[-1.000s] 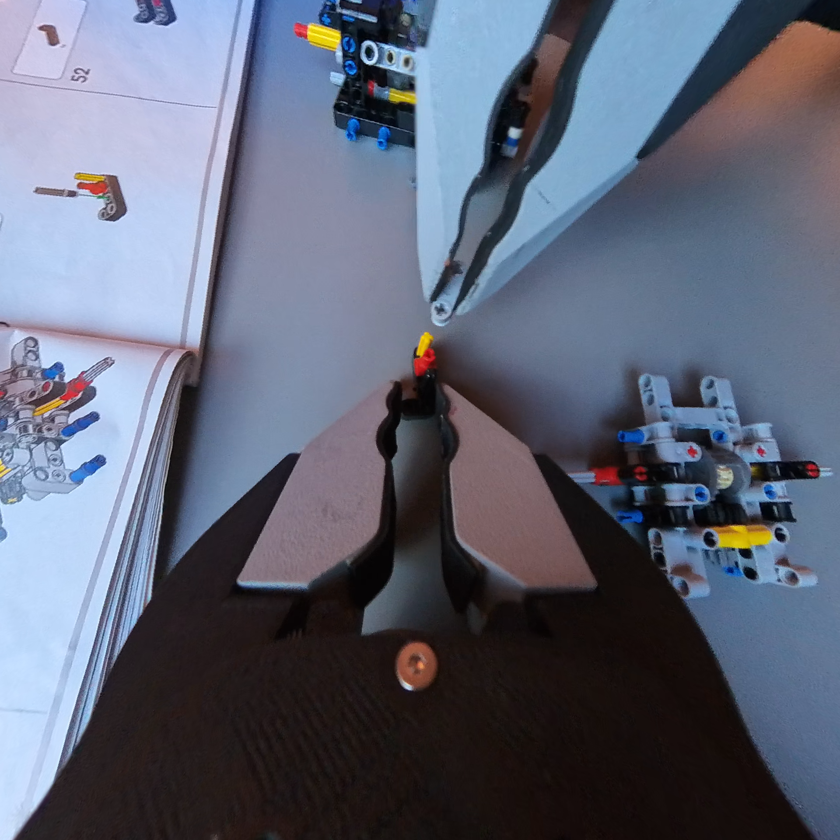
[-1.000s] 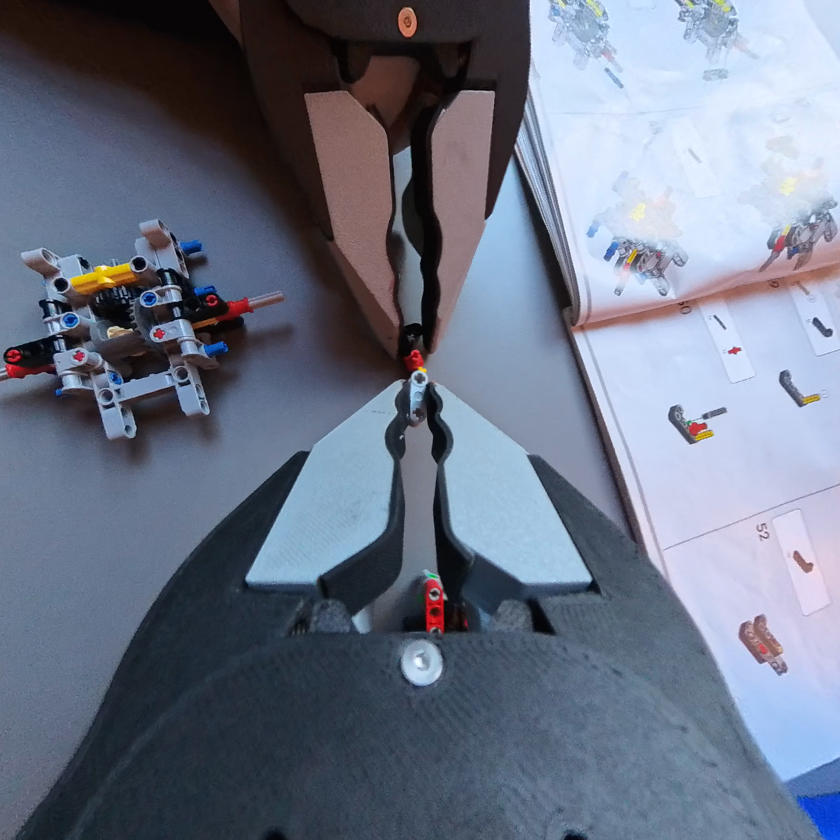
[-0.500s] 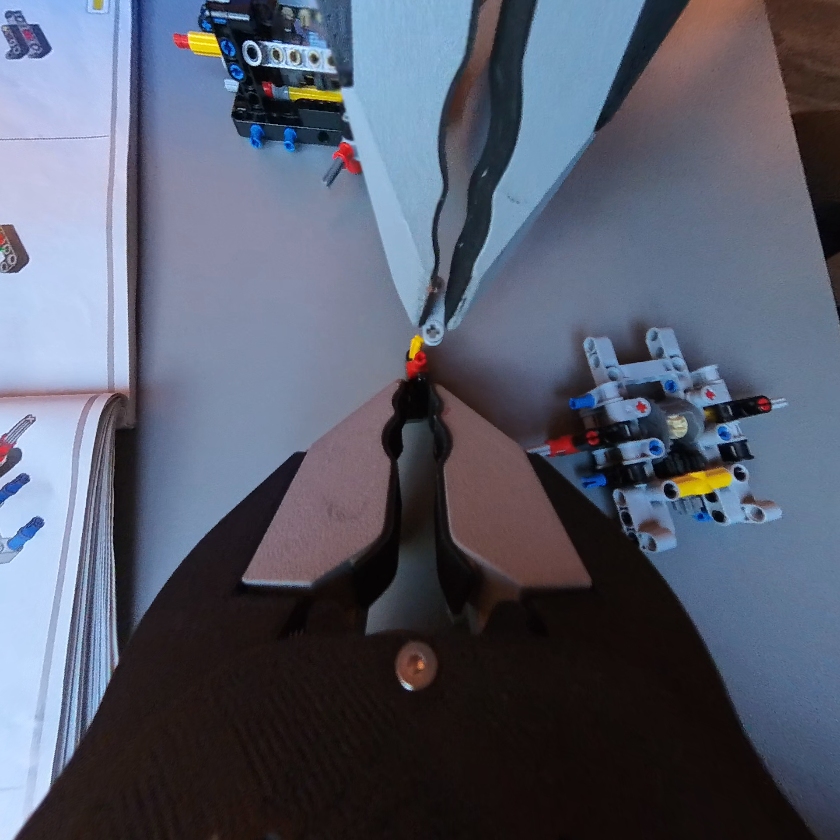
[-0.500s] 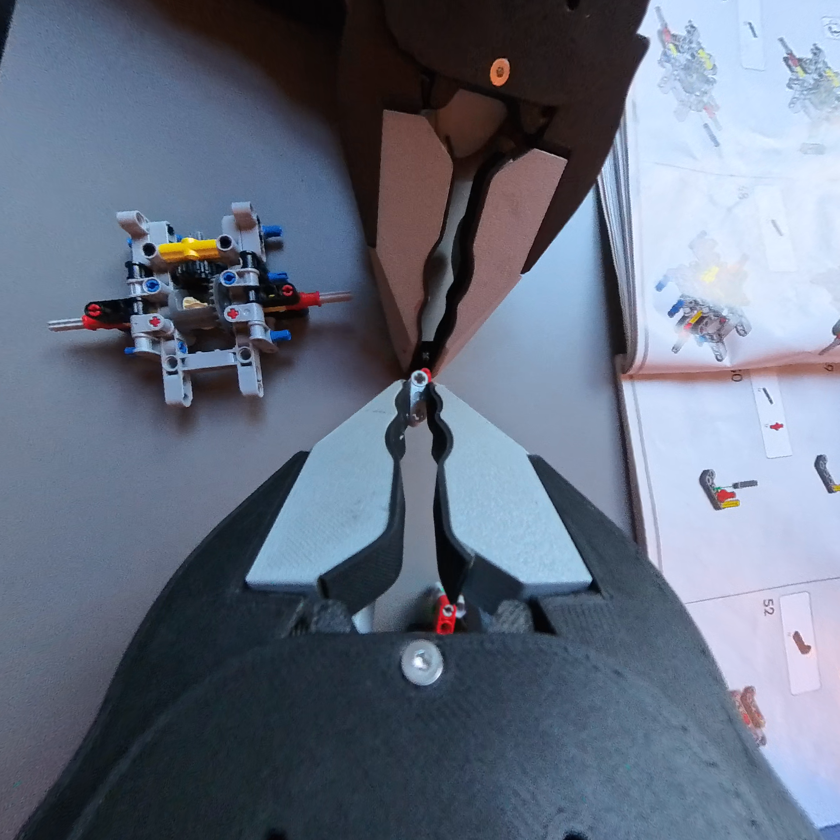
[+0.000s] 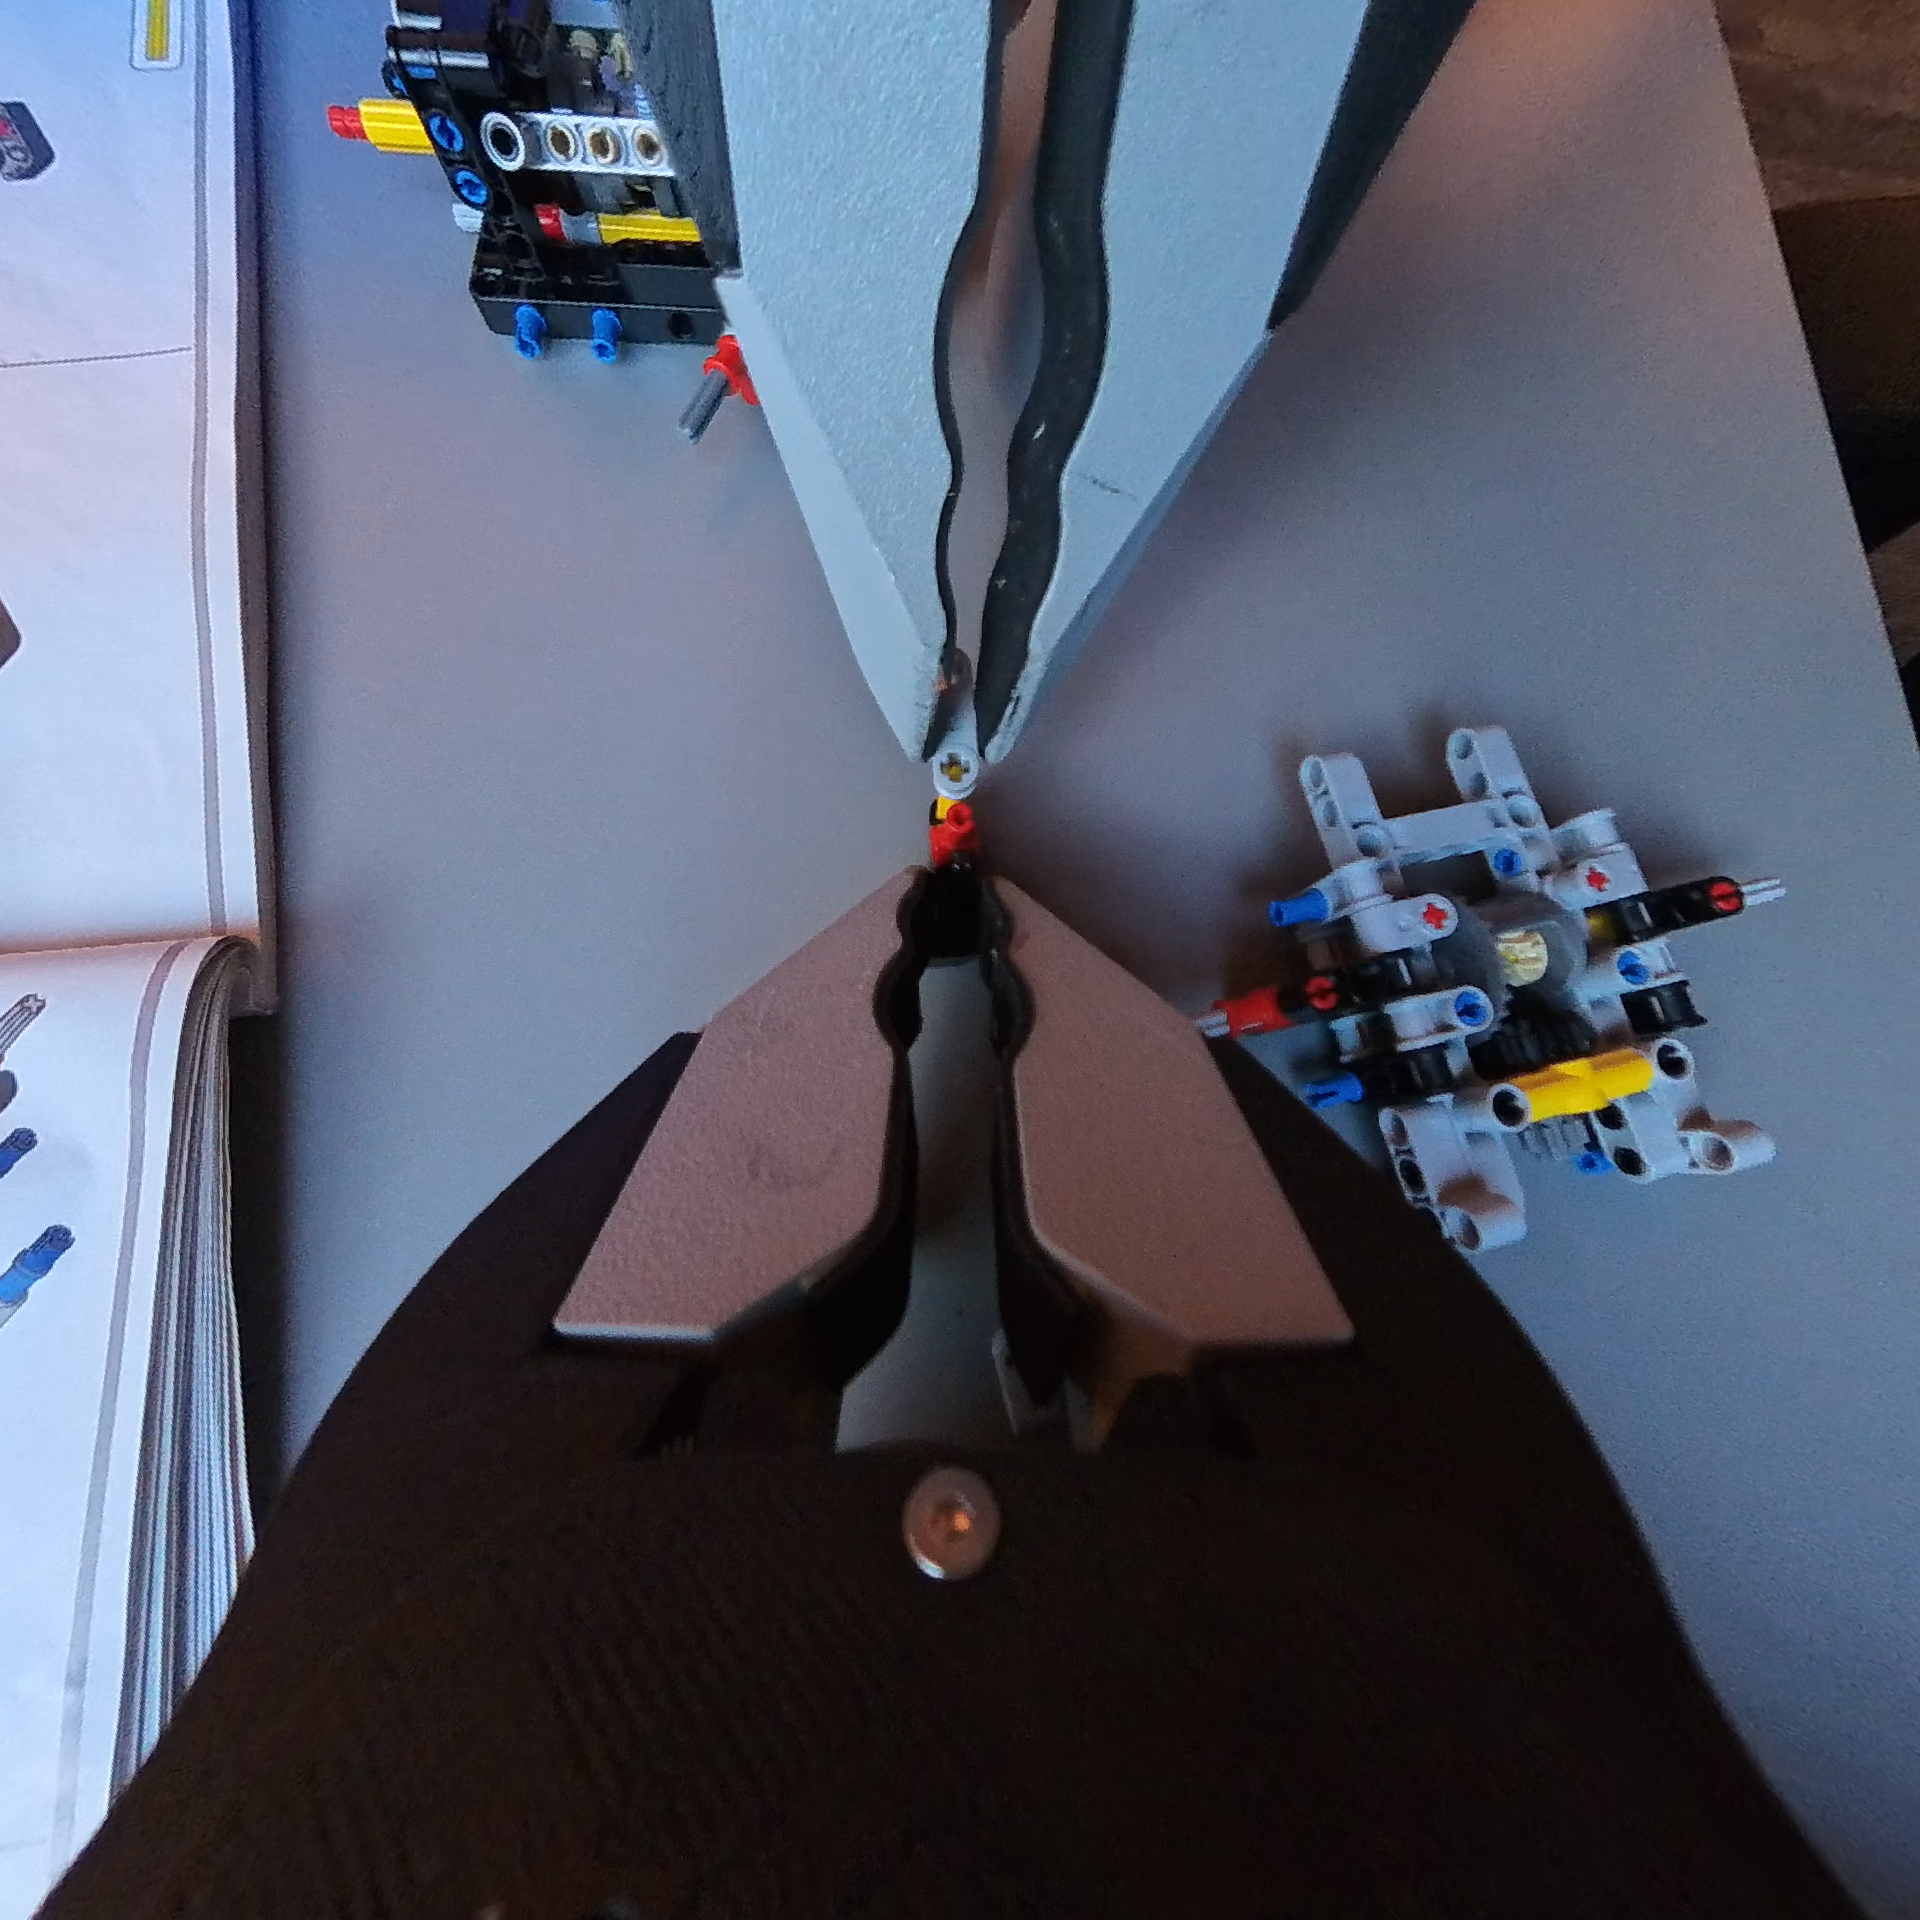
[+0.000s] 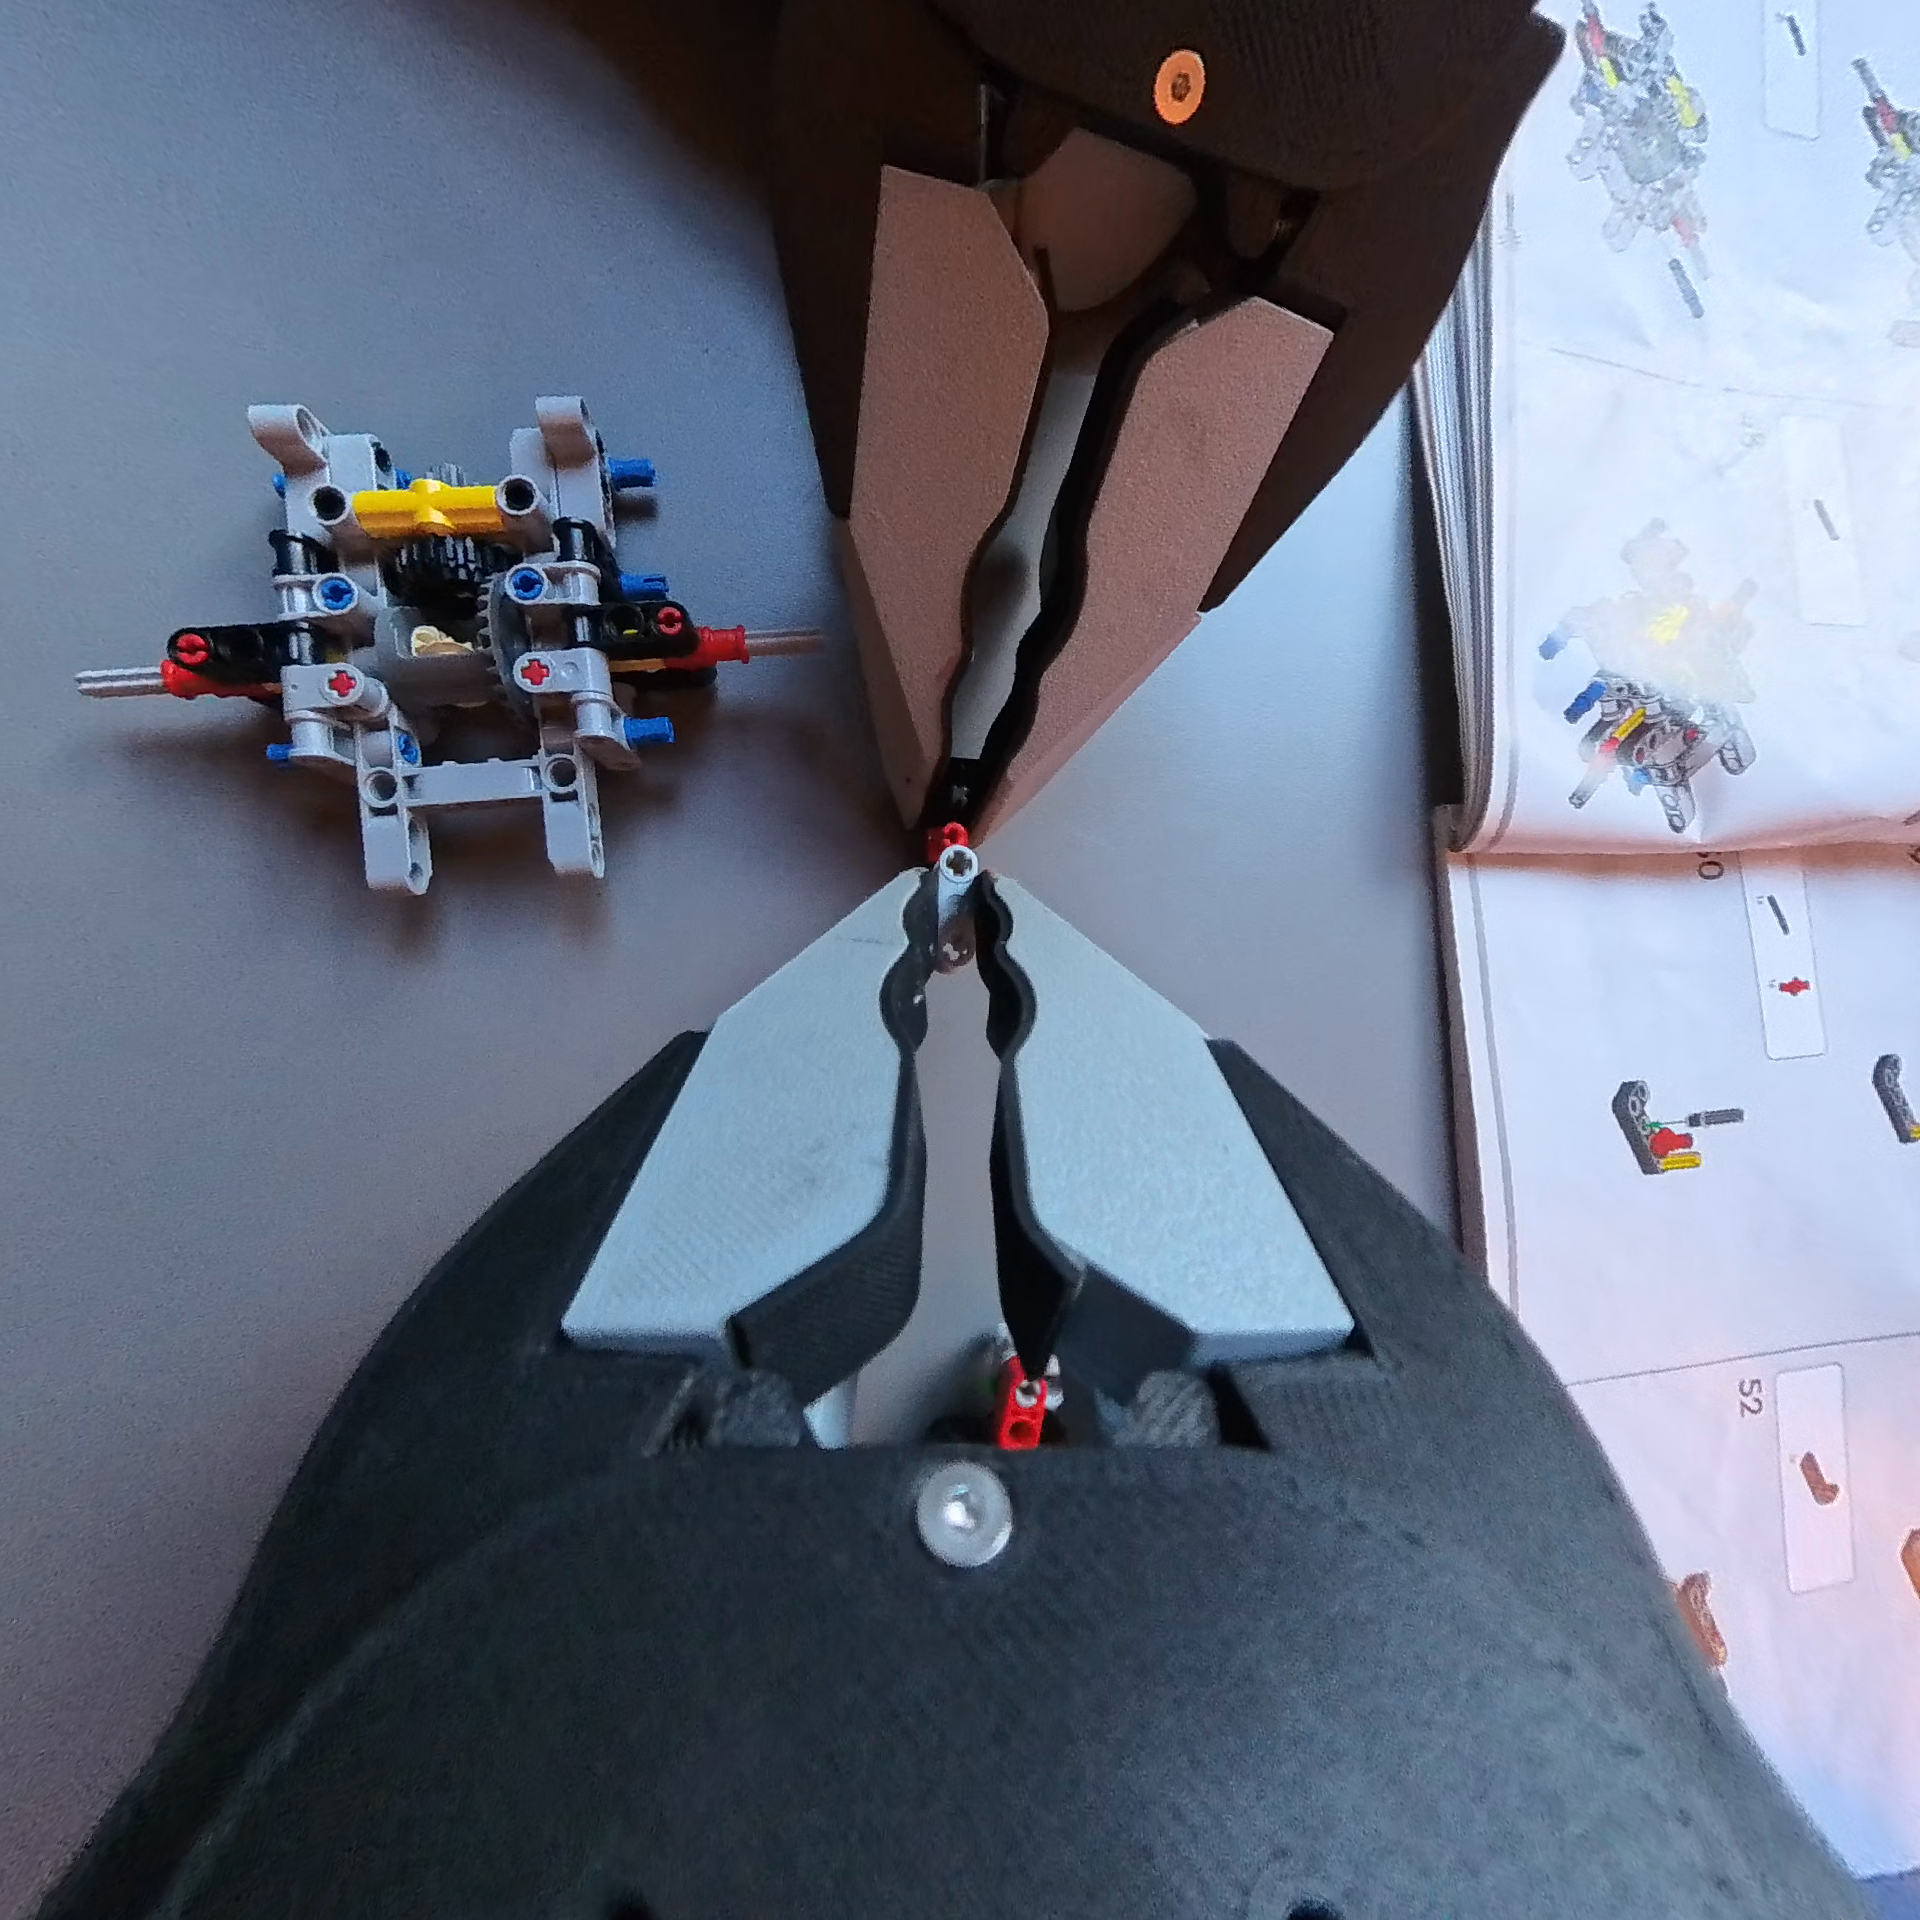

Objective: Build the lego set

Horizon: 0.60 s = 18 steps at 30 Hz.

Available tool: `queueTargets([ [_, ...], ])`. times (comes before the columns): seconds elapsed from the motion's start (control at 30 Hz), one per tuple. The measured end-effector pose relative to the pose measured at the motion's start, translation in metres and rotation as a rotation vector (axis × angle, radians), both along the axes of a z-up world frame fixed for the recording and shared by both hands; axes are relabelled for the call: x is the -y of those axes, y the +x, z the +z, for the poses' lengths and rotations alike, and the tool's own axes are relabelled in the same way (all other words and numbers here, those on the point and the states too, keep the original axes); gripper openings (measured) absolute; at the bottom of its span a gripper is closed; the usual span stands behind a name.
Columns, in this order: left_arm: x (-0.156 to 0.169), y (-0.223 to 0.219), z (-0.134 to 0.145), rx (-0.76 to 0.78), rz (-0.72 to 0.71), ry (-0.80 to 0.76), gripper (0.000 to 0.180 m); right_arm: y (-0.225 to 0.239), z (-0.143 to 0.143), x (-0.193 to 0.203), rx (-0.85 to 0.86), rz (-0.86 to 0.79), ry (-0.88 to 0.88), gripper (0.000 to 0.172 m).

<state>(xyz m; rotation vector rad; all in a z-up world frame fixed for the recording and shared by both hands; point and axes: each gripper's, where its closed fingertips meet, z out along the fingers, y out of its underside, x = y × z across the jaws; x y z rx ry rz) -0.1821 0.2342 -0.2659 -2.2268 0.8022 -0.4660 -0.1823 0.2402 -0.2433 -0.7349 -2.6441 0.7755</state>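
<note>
My left gripper [image 5: 951, 899], with brown fingers, is shut on a small black toy-brick piece [image 5: 948, 914] that carries a red pin [image 5: 954, 831] and a yellow part at its tip. My right gripper [image 6: 951, 899], with grey fingers, is shut on a thin light grey link [image 6: 951, 888] with cross holes. The two grippers meet tip to tip above the grey table [image 5: 520, 623]. The grey link's end hole [image 5: 956, 769] sits right at the red pin. The right wrist view shows the red pin [image 6: 948, 833] just behind the link.
A grey, black and yellow brick assembly [image 5: 1507, 997] lies on the table, at the right in the left wrist view and at the left [image 6: 447, 634] in the right wrist view. A black brick block [image 5: 551, 177] and an open instruction booklet [image 5: 104, 520] lie at the left. Both grippers' tips are close together, under 4 cm apart.
The two grippers have closed the distance between them: the grey link's hole has come up to the red pin. Both grasps have stayed shut on their pieces.
</note>
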Motion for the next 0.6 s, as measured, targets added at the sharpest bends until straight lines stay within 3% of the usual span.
queueTargets([
  [0.6,-0.0003,0.0005,0.0001,-0.007,0.005,0.002,0.005,0.0029,-0.0066,-0.0012,0.115,0.117,0.211,0.004],
])
